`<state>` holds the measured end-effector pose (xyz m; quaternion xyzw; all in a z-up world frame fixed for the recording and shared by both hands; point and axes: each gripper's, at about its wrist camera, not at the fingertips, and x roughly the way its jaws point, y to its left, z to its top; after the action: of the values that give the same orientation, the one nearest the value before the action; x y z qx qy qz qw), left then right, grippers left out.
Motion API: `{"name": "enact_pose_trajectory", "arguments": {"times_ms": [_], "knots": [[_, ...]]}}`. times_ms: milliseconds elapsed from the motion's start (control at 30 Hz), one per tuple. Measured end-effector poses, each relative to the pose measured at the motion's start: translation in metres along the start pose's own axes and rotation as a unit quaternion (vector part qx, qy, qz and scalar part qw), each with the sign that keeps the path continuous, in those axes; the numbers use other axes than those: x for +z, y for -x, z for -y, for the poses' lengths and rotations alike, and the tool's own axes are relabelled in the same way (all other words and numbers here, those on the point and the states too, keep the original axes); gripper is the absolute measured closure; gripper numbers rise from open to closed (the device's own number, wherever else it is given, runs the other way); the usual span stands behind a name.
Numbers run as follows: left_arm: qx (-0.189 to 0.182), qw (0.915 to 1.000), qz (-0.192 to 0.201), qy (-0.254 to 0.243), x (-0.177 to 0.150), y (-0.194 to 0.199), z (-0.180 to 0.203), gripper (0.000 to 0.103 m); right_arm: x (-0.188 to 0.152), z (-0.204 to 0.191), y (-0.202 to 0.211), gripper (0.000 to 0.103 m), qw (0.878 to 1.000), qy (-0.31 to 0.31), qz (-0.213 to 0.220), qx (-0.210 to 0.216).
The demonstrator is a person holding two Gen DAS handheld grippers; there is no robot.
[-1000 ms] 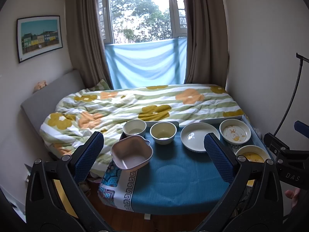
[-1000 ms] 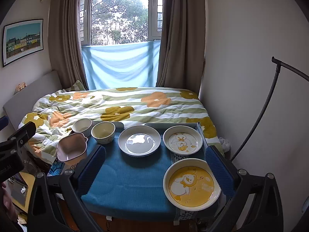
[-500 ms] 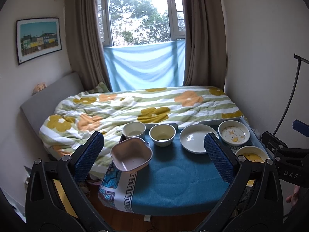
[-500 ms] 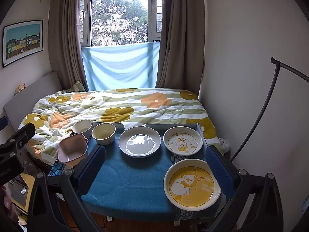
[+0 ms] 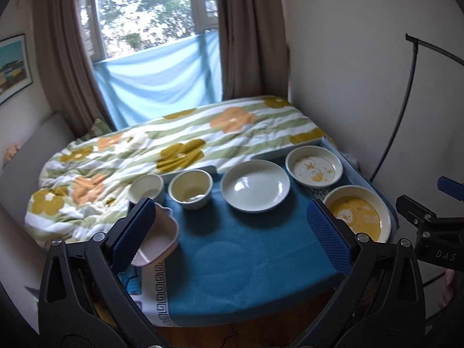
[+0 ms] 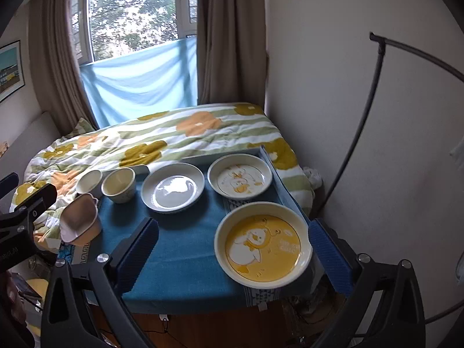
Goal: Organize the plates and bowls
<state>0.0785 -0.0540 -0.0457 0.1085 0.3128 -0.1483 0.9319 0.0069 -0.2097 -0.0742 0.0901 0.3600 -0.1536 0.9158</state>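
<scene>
On the blue-clothed table [image 5: 232,249] stand a pink square bowl [image 5: 159,236], a white cup-bowl [image 5: 146,188], a cream bowl [image 5: 190,188], a plain white plate [image 5: 255,185], a white duck plate [image 5: 313,168] and a yellow duck plate [image 5: 358,214]. The same dishes show in the right wrist view: pink bowl [image 6: 79,220], cream bowl [image 6: 119,184], white plate [image 6: 173,187], white duck plate [image 6: 240,179], yellow duck plate [image 6: 262,250]. My left gripper [image 5: 232,232] is open above the table's front. My right gripper [image 6: 232,249] is open, its fingers either side of the yellow plate, above it.
A bed with a flowered quilt [image 5: 174,142] lies right behind the table. A wall [image 6: 362,116] and a black curved lamp stand [image 6: 356,133] are at the right. A raised tray edge [image 6: 282,185] runs along the table's right side.
Both grippers have moved forward and down toward the table and tilted; the dishes look larger. The right gripper now frames the yellow duck plate. No dish has moved.
</scene>
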Motion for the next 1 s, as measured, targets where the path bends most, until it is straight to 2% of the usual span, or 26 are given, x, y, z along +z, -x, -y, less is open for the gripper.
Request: {"name": "enact_pose_trajectory", "arguments": {"times_ms": [100, 233, 333, 400, 533, 567, 600, 667, 700, 900, 933, 967, 1000], "knots": [[-0.053, 0.9978, -0.039, -0.014, -0.004, -0.041, 0.02, 0.0, -0.013, 0.028, -0.023, 0.0, 0.999, -0.032, -0.034, -0.02], [-0.112, 0.9881, -0.103, -0.025, -0.015, -0.103, 0.047, 0.0, -0.036, 0.07, -0.057, 0.0, 0.992, -0.093, -0.081, -0.017], [-0.144, 0.9789, -0.142, -0.027, -0.025, -0.147, 0.066, 0.0, -0.053, 0.096, -0.086, 0.0, 0.985, -0.138, -0.108, -0.006], [-0.173, 0.9698, -0.17, -0.025, -0.031, -0.174, 0.078, 0.0, -0.064, 0.113, -0.105, 0.0, 0.98, -0.159, -0.121, 0.01], [-0.202, 0.9549, -0.216, -0.03, -0.042, -0.224, 0.104, 0.003, -0.08, 0.134, -0.134, 0.003, 0.972, -0.191, -0.132, 0.04], [-0.206, 0.9515, -0.226, -0.035, -0.044, -0.234, 0.111, 0.006, -0.083, 0.139, -0.141, 0.006, 0.97, -0.195, -0.134, 0.048], [-0.211, 0.9483, -0.234, -0.041, -0.047, -0.245, 0.118, 0.009, -0.084, 0.142, -0.147, 0.016, 0.969, -0.197, -0.136, 0.057], [-0.218, 0.9426, -0.248, -0.048, -0.052, -0.26, 0.129, 0.023, -0.087, 0.148, -0.161, 0.03, 0.966, -0.2, -0.145, 0.075], [-0.222, 0.9396, -0.256, -0.051, -0.054, -0.267, 0.134, 0.025, -0.088, 0.15, -0.166, 0.037, 0.964, -0.202, -0.15, 0.081], [-0.238, 0.9257, -0.287, -0.064, -0.061, -0.293, 0.153, 0.058, -0.093, 0.161, -0.187, 0.064, 0.96, -0.212, -0.158, 0.09], [-0.241, 0.9237, -0.29, -0.066, -0.062, -0.295, 0.154, 0.066, -0.093, 0.163, -0.189, 0.071, 0.96, -0.212, -0.156, 0.091], [-0.243, 0.9219, -0.294, -0.068, -0.062, -0.298, 0.156, 0.076, -0.093, 0.164, -0.19, 0.072, 0.96, -0.212, -0.157, 0.093], [-0.243, 0.9209, -0.297, -0.07, -0.063, -0.302, 0.158, 0.081, -0.093, 0.165, -0.191, 0.077, 0.96, -0.213, -0.157, 0.095]]}}
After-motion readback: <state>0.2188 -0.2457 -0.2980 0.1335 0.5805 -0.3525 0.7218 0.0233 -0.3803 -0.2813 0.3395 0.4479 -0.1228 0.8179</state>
